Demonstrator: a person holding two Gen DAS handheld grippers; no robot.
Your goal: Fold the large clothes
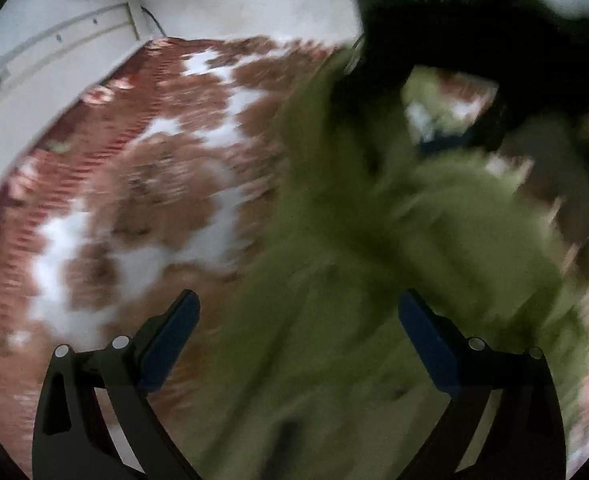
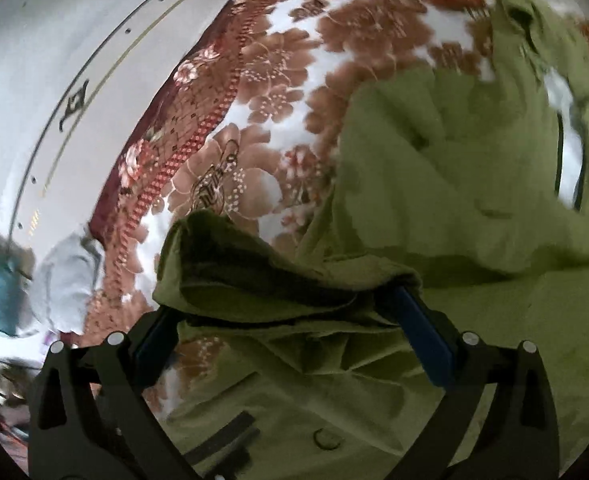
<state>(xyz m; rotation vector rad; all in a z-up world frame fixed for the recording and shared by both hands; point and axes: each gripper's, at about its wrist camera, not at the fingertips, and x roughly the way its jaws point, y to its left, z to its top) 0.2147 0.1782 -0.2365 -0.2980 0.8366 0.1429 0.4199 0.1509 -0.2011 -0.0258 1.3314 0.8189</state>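
Observation:
An olive green jacket (image 2: 454, 168) lies spread on a floral blanket (image 2: 278, 80) of brown, white and red. My right gripper (image 2: 286, 312) stands wide open just above it. A dark green folded sleeve end (image 2: 262, 276) lies loosely across the gap between its blue pads (image 2: 422, 336), not pinched. The left wrist view is blurred by motion. There my left gripper (image 1: 298, 316) is open over the jacket (image 1: 374, 280) with nothing between its fingers. The dark body of the right gripper tool (image 1: 474, 32) fills the upper right of that view.
A white panelled wall or headboard (image 2: 54, 100) borders the blanket on the left. Pale and teal cloths (image 2: 66, 276) lie beyond the blanket's red edge. The jacket shows a round button (image 2: 326, 438), black strips (image 2: 230, 436) and a white lining (image 2: 566, 128).

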